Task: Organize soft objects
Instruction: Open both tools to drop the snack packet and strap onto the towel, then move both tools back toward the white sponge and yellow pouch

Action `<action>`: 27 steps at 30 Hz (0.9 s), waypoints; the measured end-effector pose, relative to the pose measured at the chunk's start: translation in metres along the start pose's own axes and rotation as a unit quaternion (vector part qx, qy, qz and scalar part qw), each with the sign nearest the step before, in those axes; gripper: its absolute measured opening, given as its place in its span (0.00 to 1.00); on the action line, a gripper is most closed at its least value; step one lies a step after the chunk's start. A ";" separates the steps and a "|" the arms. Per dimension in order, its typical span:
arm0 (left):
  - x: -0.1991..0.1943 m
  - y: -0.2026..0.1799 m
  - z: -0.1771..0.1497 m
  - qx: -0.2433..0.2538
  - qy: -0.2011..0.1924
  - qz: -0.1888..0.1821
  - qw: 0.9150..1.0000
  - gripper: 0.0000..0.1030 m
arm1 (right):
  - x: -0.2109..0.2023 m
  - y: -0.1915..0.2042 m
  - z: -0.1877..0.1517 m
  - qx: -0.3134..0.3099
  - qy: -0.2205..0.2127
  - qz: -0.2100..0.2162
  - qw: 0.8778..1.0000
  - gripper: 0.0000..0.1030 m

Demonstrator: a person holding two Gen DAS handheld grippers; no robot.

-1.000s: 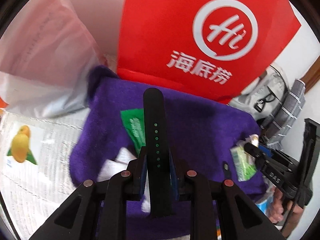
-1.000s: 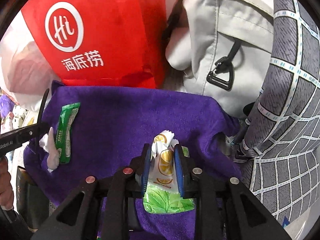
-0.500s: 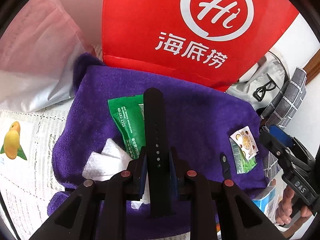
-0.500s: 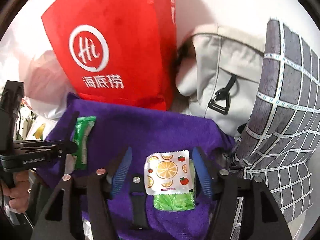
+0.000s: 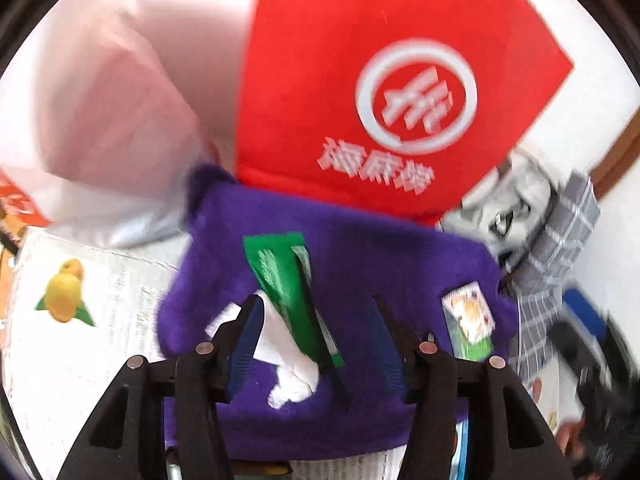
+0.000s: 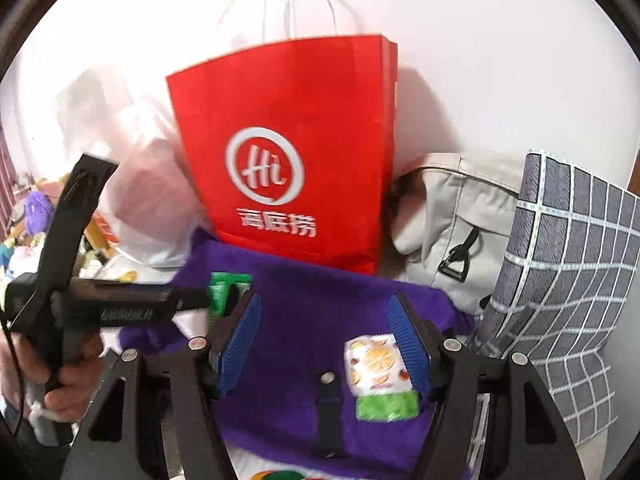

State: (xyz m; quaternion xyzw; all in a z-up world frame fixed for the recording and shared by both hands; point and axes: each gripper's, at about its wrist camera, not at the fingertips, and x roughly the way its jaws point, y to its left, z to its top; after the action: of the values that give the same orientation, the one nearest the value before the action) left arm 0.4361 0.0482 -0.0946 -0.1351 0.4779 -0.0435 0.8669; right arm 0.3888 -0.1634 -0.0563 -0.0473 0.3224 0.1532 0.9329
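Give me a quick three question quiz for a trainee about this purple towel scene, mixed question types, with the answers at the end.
1. True or false: the fruit-print packet lies on the purple towel.
2. What stands directly behind the towel? A) red paper bag B) blue bucket C) cardboard box
3. Fill in: the right gripper holds ____.

Key: 1 true. 2 A. 3 nothing; its jaws stand apart, the packet lying loose on the towel below them.
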 end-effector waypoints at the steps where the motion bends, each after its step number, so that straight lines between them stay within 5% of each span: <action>1: -0.005 0.000 0.000 0.000 -0.011 0.003 1.000 0.50 | -0.008 0.002 -0.004 -0.001 0.000 -0.002 1.000 0.64; 14: -0.095 -0.006 -0.003 0.024 -0.091 -0.070 0.993 0.50 | -0.081 0.045 -0.098 0.020 0.065 0.005 0.998 0.64; 19: -0.130 -0.006 -0.017 0.043 -0.122 -0.057 0.990 0.50 | -0.118 0.053 -0.129 0.035 0.071 0.001 0.997 0.64; 27: -0.161 0.016 -0.082 0.058 -0.099 -0.038 0.993 0.50 | -0.159 0.056 -0.167 0.067 0.052 0.025 0.996 0.64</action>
State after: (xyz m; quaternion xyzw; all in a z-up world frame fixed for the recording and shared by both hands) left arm 0.2795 0.0803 -0.0094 -0.1063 0.3805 -0.0909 0.9141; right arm 0.1543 -0.1822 -0.0892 0.0149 0.3810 0.1516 0.9119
